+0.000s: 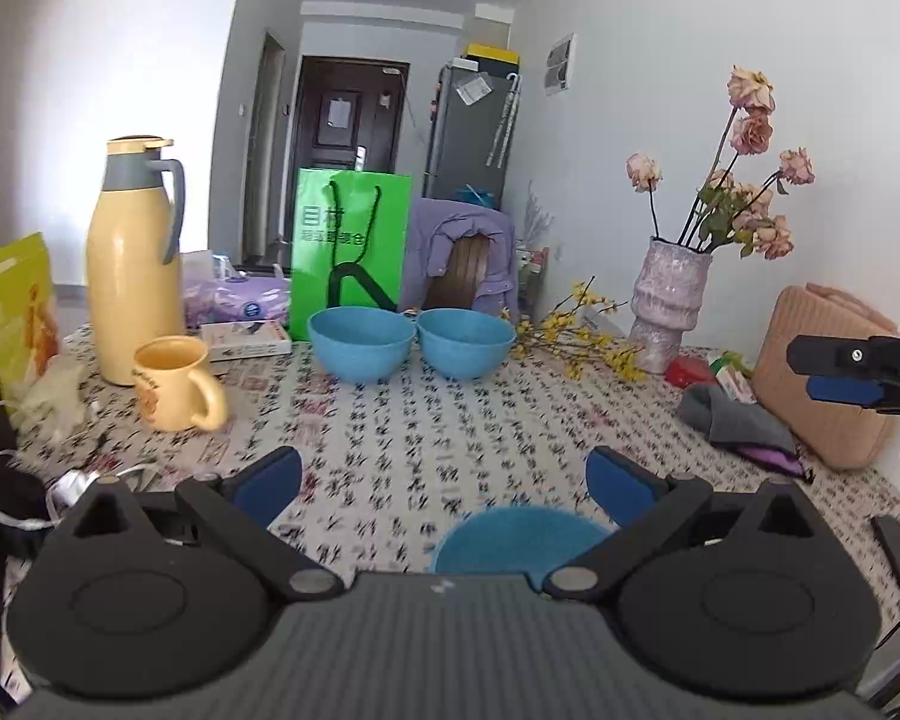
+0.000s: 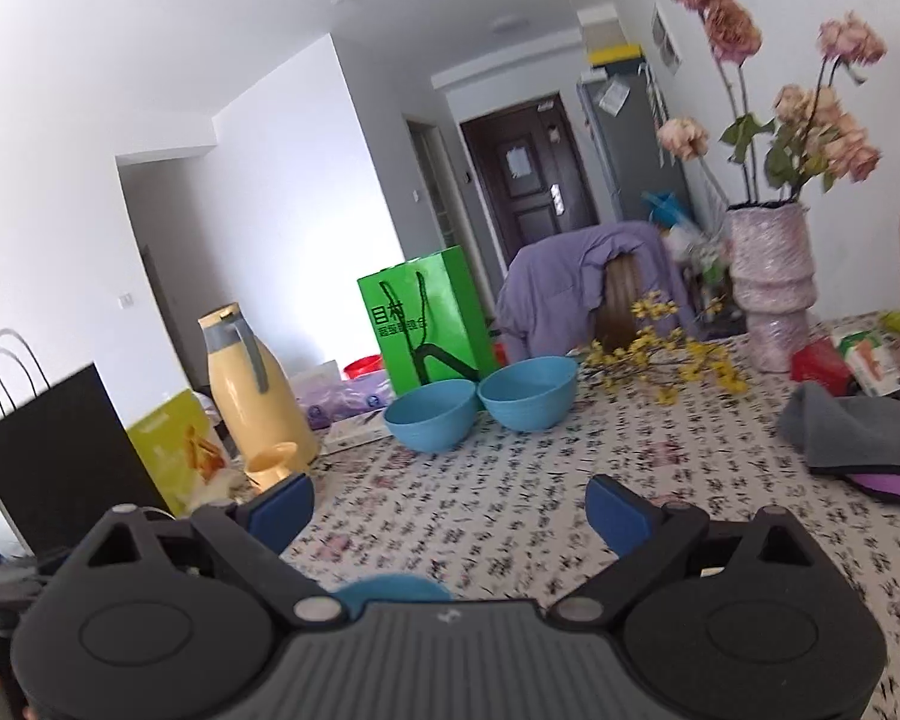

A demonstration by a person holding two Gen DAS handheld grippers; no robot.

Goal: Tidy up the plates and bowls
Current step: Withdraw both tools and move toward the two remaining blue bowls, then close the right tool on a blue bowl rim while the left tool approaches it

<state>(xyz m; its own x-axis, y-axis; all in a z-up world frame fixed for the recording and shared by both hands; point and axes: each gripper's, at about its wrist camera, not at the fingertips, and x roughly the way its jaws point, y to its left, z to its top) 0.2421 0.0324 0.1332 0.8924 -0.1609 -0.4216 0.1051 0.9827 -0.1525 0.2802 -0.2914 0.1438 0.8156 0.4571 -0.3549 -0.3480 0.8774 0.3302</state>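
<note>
1. Left gripper (image 1: 444,483): jaws spread wide, nothing between the blue pads, hovering over the patterned tablecloth (image 1: 390,432).
2. Right gripper (image 2: 450,507): same – jaws wide apart, empty, above the cloth. In the left wrist view it shows at the far right edge, in front of the tan bag (image 1: 822,372).
3. Two blue bowls sit upright at the far side of the table, rims touching or nearly so: left bowl (image 1: 361,343), right bowl (image 1: 465,341). Both look empty.
4. A third blue piece (image 1: 522,540) lies close under the left gripper, partly hidden by its body – round rim, but bowl or plate I cannot tell. The right wrist view shows only a sliver of it, at the gripper body's near edge.
5. Green paper bag (image 1: 349,252) stands just behind the left bowl.
6. Left of the bowls: yellow thermos jug (image 1: 132,276) upright, yellow mug (image 1: 174,384) in front of it, handle pointing toward the camera side.
7. Right of the bowls: yellow flower sprigs (image 1: 582,336) lie flat on the cloth, next to a pale vase (image 1: 669,306) of dried pink roses.
8. Grey cloth (image 1: 732,414) lies bunched near the tan bag, well apart from the bowls.
9. Chair (image 1: 468,264) draped in purple fabric stands behind the table, past the right bowl.
</note>
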